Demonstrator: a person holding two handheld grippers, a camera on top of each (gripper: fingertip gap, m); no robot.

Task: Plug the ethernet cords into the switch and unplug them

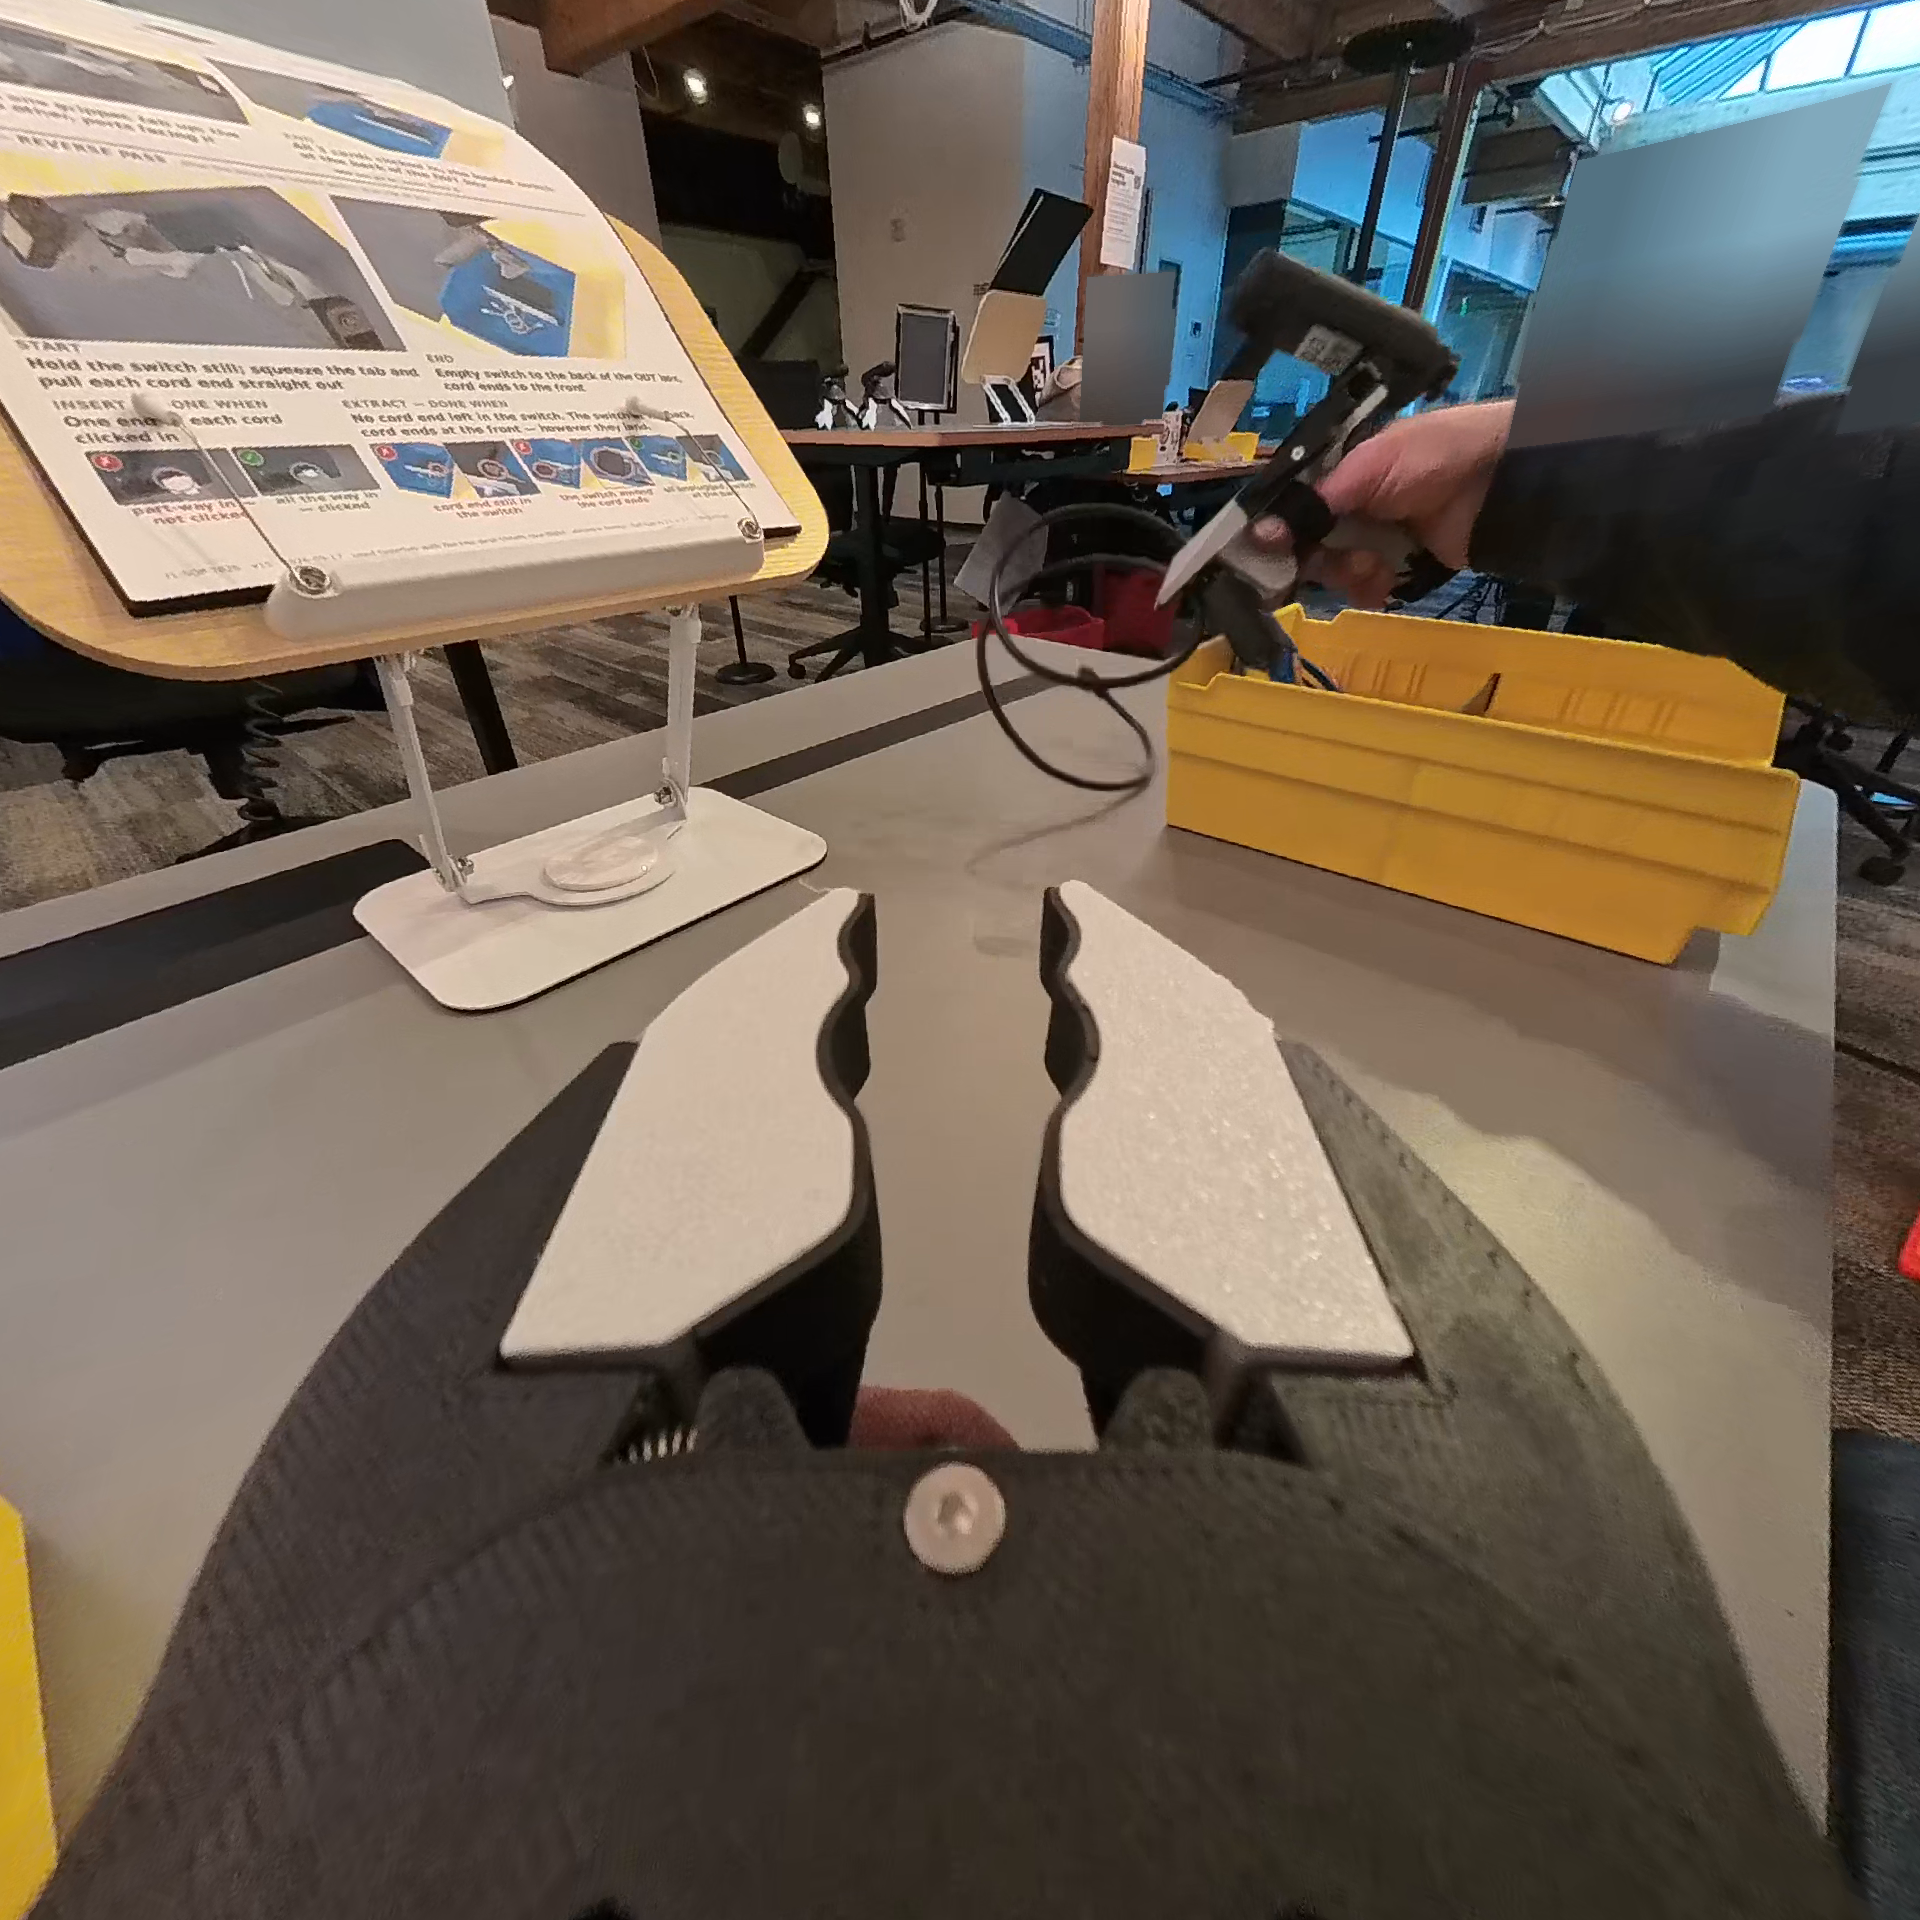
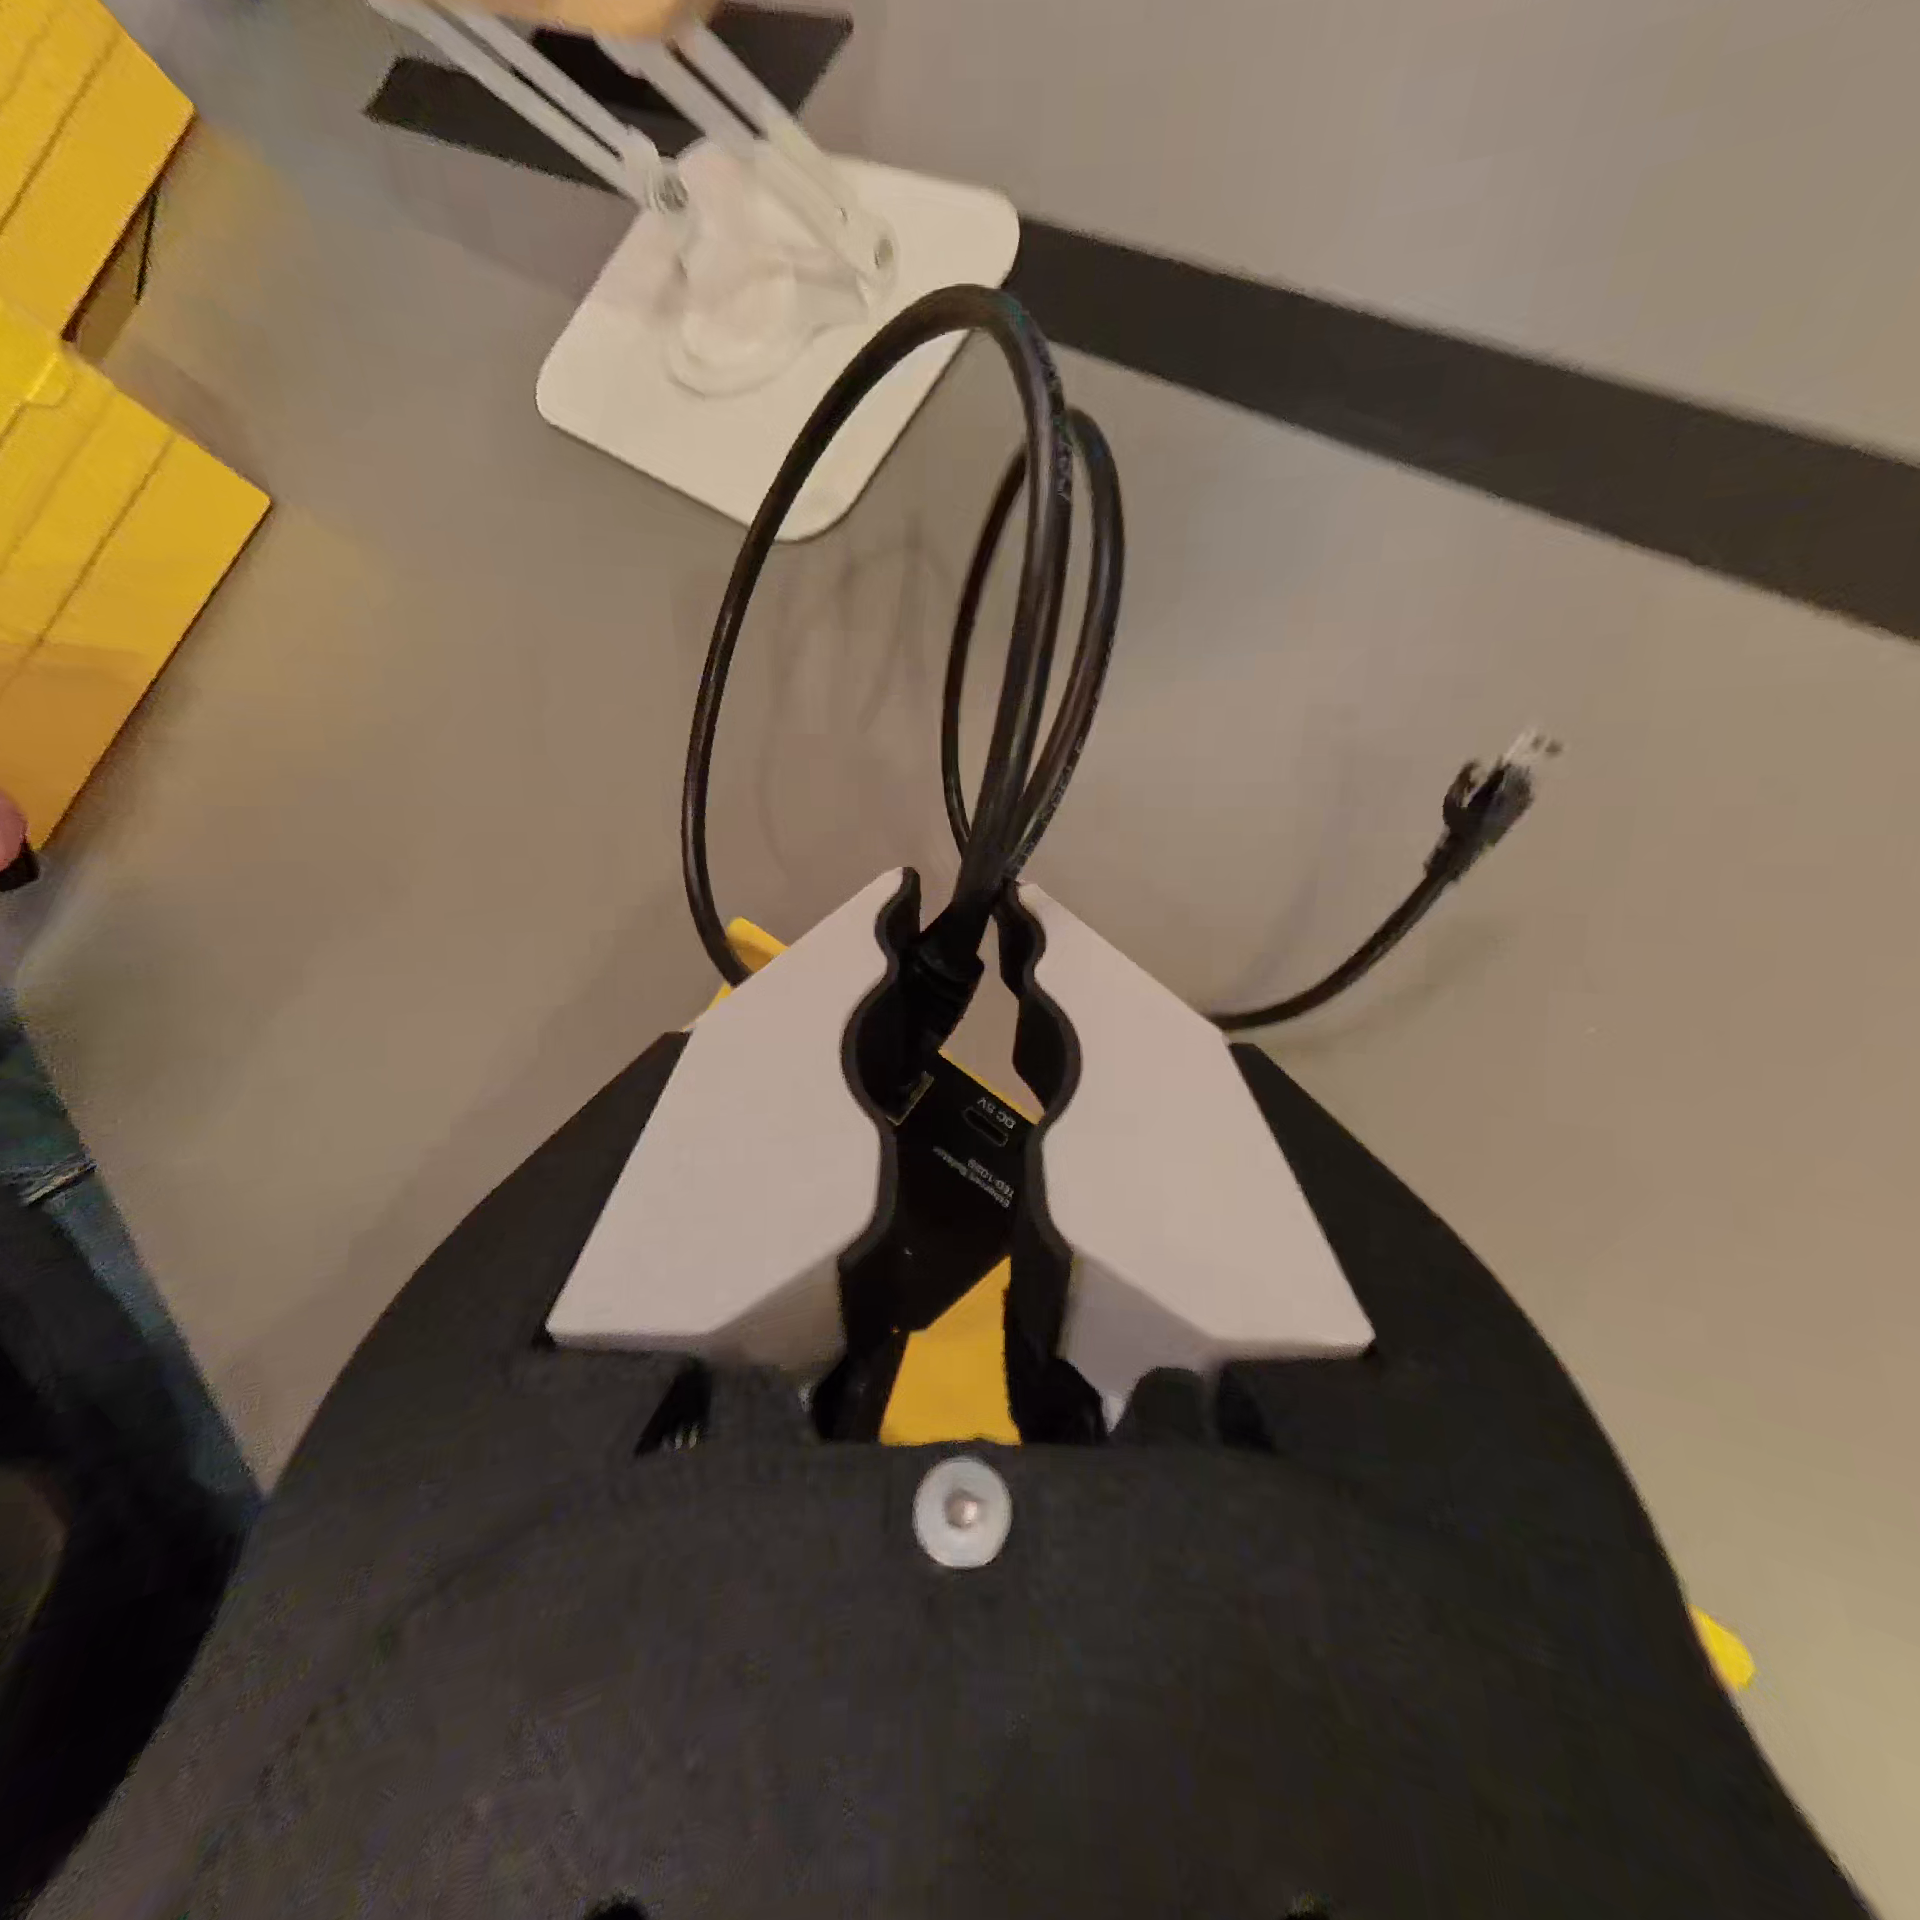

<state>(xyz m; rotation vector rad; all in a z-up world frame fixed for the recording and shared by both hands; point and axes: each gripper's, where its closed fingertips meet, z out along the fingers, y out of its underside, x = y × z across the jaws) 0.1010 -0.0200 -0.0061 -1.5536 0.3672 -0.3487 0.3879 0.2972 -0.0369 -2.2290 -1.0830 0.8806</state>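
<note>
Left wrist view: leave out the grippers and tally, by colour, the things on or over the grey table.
Yellow: 2, the bin and a piece at the left edge
Black: 1, the cord
White: 1, the stand
Blue: 1, a cord bunch in the bin
Total: 5

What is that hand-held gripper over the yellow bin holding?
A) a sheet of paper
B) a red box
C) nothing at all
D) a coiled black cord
D: the right hand-held gripper is shut on a black cord, whose loops stick out past its tips above the yellow bin; one plug end hangs free.
</note>
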